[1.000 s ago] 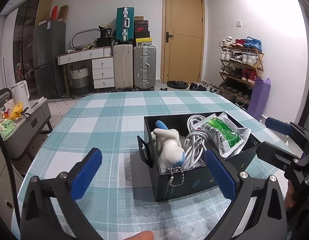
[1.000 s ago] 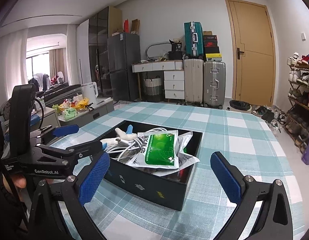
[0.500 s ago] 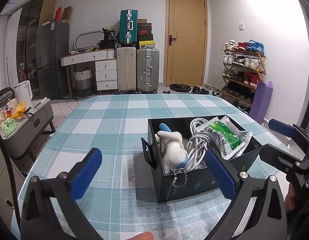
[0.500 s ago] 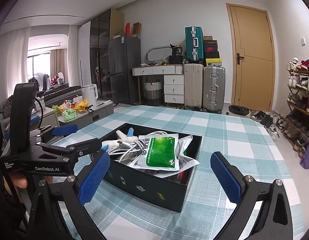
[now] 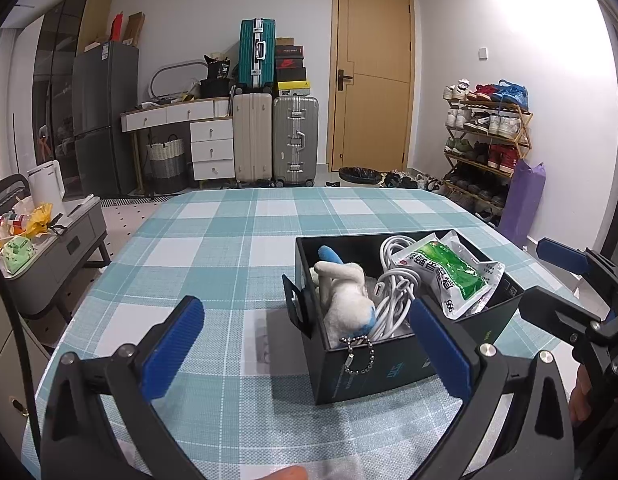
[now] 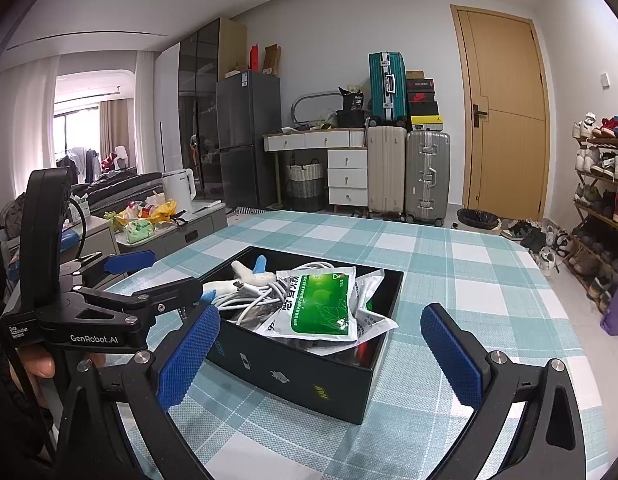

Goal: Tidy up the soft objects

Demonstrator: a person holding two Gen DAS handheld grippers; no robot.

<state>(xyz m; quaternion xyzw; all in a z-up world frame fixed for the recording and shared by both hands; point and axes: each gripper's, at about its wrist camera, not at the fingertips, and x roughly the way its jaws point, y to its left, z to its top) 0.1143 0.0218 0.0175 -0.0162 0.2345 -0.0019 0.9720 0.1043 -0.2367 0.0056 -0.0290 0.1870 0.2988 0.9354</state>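
Tools [image 5: 305,348] [image 6: 321,352] hover agape, flanking filled box [image 6: 293,376].

Box [image 5: 373,364] on table [image 5: 213,264]; in it toy [image 5: 345,300] left, cable [image 5: 393,292] mid, pouch [image 5: 453,276] right.

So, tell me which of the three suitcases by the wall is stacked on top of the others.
The teal suitcase. It stands upright on the beige suitcase; the silver suitcase stands beside that one on the floor.

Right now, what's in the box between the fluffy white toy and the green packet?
A bundle of white cable lies between the white plush toy and the green packet, clearest in the left wrist view.
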